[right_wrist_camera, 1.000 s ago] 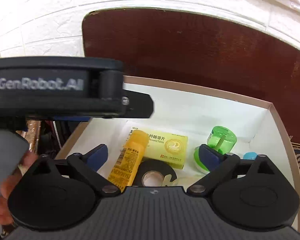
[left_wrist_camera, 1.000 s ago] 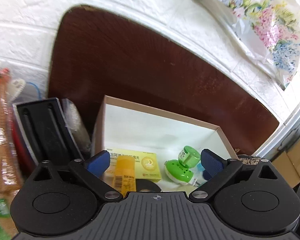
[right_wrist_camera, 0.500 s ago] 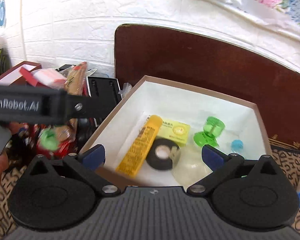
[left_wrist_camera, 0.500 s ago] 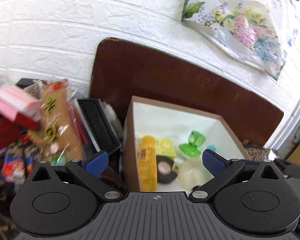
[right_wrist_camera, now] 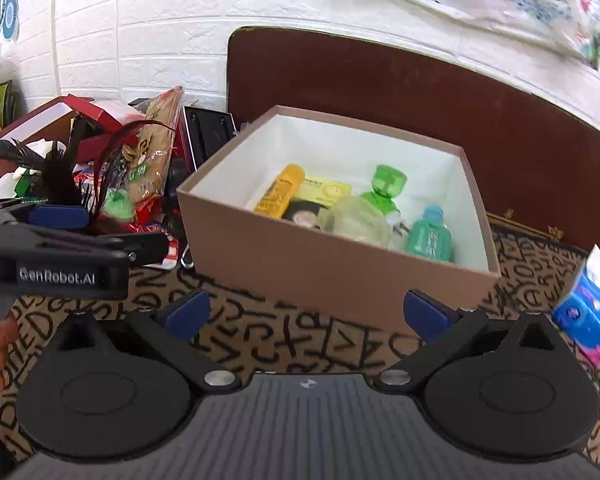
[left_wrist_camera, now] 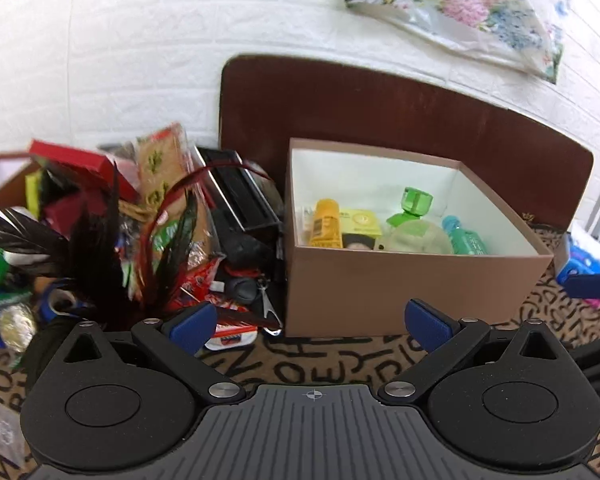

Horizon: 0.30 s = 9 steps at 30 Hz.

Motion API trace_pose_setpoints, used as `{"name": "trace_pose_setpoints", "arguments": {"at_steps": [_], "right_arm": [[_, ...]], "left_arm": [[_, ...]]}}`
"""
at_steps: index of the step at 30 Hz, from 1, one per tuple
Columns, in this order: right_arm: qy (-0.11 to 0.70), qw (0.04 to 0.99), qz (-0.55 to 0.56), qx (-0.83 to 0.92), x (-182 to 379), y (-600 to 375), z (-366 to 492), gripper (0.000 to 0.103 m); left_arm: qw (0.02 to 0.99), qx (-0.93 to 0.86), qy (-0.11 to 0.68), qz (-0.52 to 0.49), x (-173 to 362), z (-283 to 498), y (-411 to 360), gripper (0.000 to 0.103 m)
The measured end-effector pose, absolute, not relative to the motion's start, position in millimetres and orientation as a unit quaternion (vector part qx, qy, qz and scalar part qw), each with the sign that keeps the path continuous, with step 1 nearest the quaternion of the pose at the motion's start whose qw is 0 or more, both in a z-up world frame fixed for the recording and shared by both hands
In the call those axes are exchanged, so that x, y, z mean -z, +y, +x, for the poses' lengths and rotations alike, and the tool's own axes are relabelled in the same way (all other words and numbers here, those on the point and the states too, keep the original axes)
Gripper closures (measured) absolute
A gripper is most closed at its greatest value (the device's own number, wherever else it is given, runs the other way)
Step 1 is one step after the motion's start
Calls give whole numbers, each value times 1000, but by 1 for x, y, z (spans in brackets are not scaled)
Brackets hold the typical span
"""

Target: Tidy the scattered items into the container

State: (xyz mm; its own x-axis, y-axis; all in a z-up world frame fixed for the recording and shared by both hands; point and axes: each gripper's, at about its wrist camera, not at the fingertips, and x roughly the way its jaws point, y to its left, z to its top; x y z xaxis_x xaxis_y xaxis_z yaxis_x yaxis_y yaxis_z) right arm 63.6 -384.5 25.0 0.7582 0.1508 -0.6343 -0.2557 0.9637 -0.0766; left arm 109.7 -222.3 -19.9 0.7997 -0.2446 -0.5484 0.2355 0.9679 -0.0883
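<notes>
Both of your tongs are spread wide and carry nothing. The left gripper (left_wrist_camera: 310, 322) sits low in the frame in front of the box (left_wrist_camera: 412, 284), and the right gripper (right_wrist_camera: 306, 312) does the same in its own view, so each camera looks past empty blue fingertips (right_wrist_camera: 188, 312) at the container. Held off like this, you have a clear look at what is packed and what is not, which I judge to be the reason for the pose.

The box fills the centre right of the left view. Inside it lie a yellow tube (right_wrist_camera: 279, 191), a yellow packet (right_wrist_camera: 327, 191), a roll of black tape (right_wrist_camera: 305, 216), a green plug-in bottle (right_wrist_camera: 388, 184) and a small teal bottle (right_wrist_camera: 429, 236). They sit close together towards the near wall, leaving the far half of the white floor free.

What remains for you is the heap (left_wrist_camera: 164, 216) at centre left of the left view, just beside the box: snack bags, a red carton, a black case and dark feathers (left_wrist_camera: 100, 240) poking up in front. The left gripper also shows at the left edge of the right view, level with that heap, so it looks best placed to start there. A blue tissue pack (right_wrist_camera: 584, 312) lies at the right edge of the right view, apart from the box.

Everything rests on a tan cloth printed with black letters (right_wrist_camera: 300, 344). Behind it stands a dark brown board (left_wrist_camera: 380, 108) against a white brick-pattern wall (left_wrist_camera: 140, 40), with a flowered plastic bag (left_wrist_camera: 460, 12) hanging in the upper right.
</notes>
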Motion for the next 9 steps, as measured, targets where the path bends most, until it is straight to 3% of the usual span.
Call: {"name": "trace_pose_setpoints", "arguments": {"at_steps": [9], "right_arm": [[330, 935, -69, -107, -22, -392, 54, 0]], "left_arm": [[944, 129, 303, 7, 20, 101, -229, 0]]}}
